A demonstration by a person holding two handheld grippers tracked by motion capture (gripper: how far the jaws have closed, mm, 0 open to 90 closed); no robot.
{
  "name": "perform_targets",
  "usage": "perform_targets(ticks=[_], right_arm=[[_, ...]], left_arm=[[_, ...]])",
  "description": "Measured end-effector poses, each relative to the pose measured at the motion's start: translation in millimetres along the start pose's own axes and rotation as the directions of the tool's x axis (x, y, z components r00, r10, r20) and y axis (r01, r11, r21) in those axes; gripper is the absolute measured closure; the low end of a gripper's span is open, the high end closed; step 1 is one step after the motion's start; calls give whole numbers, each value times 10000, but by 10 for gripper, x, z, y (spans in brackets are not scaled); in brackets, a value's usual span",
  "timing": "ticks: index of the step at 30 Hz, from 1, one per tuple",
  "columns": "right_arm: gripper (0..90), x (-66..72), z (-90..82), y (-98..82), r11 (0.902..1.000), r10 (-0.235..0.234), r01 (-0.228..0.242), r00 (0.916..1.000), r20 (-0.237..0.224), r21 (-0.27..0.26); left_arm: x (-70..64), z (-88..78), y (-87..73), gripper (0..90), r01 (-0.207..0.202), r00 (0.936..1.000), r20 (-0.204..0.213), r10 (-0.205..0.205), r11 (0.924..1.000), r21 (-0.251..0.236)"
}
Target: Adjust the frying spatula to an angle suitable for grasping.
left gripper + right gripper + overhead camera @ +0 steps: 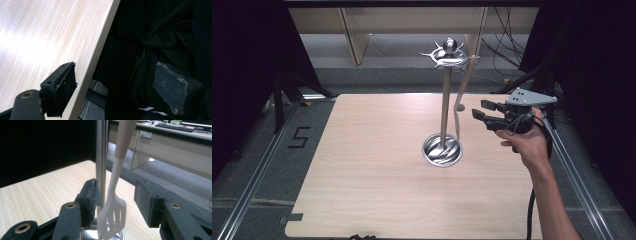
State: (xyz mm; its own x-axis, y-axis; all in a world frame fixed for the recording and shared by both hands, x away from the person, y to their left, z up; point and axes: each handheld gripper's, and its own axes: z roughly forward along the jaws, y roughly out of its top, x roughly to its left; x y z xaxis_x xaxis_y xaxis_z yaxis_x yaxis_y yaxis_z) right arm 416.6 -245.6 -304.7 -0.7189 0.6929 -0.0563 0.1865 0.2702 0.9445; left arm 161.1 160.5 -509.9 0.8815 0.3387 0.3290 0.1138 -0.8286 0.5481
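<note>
A slotted spatula [460, 95] hangs from the ring [451, 59] atop a steel rack [444, 107] near the middle of the table [362, 165]. Its long axis runs nearly vertical, handle up, white blade down, the blade just above the round base [442, 150].

The table lies bare on all sides of the rack, with wide room to the left and front — less toward the right edge.

The right gripper [482, 111] hovers just right of the spatula, jaws apart; from its own view the blade [112, 216] sits between them, untouched. The left gripper [112, 87] is by the table edge — jaws wide apart, holding nothing.
</note>
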Motion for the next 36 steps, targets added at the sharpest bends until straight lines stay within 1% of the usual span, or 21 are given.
perform_targets(ticks=[4, 5, 7, 9, 10, 11, 13, 14, 16, 17, 18, 20, 22, 25, 26, 28, 29, 32, 33, 34, 36], right_arm=[[515, 24, -6, -51, 10000, -75, 76, 9998, 171, -53], [504, 33, 4, -67, 9999, 118, -118, 9999, 10, -94], [497, 68, -11, -105, 9996, 266, -267, 9995, 146, 94], [495, 71, -7, -118, 9998, 214, -214, 9998, 44, 57], [492, 75, -12, -130, 10000, 63, -63, 9996, 286, -14], [489, 96, -9, -144, 9996, 265, -265, 9996, 85, 12], [473, 127, -24, -174, 9996, 276, -277, 9994, 184, 25], [468, 118, -25, -180, 10000, 14, -17, 9996, 295, 71], [461, 160, -28, -213, 9996, 195, -200, 9995, 234, 197], [460, 162, -26, -229, 10000, 9, -12, 9992, 397, 75], [460, 165, -32, -241, 9999, -24, 21, 9997, 225, 141], [456, 207, -36, -273, 9996, 229, -234, 9993, 300, 184], [451, 212, -21, -310, 9999, 48, -50, 9999, 143, 135], [447, 239, -22, -374, 9996, 191, -196, 9994, 304, 183], [447, 223, -32, -384, 9991, 46, -52, 9999, 156, 422], [443, 215, -26, -417, 9993, 22, -34, 9995, 311, 382], [442, 226, -29, -432, 9986, 192, -205, 9994, 291, 486], [441, 216, -27, -467, 9985, -3, -16, 9994, 348, 549], [439, 244, -29, -481, 9975, 326, -348, 9988, 365, 608], [437, 226, -36, -495, 9975, 75, -100, 9993, 364, 699], [437, 235, -26, -506, 9979, 145, -168, 9992, 369, 626]], left_arm=[[3, -7, 3, 177, -21, 10000, 3, 21, 10000, 20], [2, -11, 4, 177, -3, 10000, -52, 3, 10000, 2], [3, -14, 4, 177, -12, 9999, -140, 12, 10000, -4], [-1, -14, 2, 177, 28, 9998, -195, -28, 10000, 1], [1, -13, 3, 177, 12, 9999, -157, -12, 10000, 4], [1, -15, 2, 177, 22, 9998, -185, -22, 10000, -5], [3, -20, 2, 177, -11, 9997, -253, 11, 10000, 14], [3, -21, 2, 177, -36, 9996, -270, 36, 10000, 15], [-3, -16, 0, 177, 17, 9996, -269, -18, 10000, -37], [-3, -18, 1, 177, 21, 9997, -242, -21, 10000, 1], [-3, -18, 2, 177, 19, 9997, -247, -19, 10000, -4], [-4, -18, 2, 177, 19, 9997, -248, -19, 10000, -3], [-7, -15, 1, 177, 15, 9994, -340, -15, 10000, -2], [-2, 0, 0, 177, 18, 9997, -236, -18, 10000, -5], [-5, -3, 2, 177, -2, 9997, -249, 3, 10000, 18], [-7, -16, 5, 177, -44, 9997, -241, 45, 10000, 40], [-7, -16, 6, 177, -66, 9997, -250, 66, 10000, 9], [-6, -15, 7, 176, -77, 9998, -197, 77, 10000, 28], [-7, -15, 7, 177, -82, 9997, -211, 82, 10000, 21], [-1, -10, 9, 177, -150, 9999, -11, 150, 9999, 29], [-2, -10, 10, 177, -130, 9999, -29, 130, 9999, 25]])
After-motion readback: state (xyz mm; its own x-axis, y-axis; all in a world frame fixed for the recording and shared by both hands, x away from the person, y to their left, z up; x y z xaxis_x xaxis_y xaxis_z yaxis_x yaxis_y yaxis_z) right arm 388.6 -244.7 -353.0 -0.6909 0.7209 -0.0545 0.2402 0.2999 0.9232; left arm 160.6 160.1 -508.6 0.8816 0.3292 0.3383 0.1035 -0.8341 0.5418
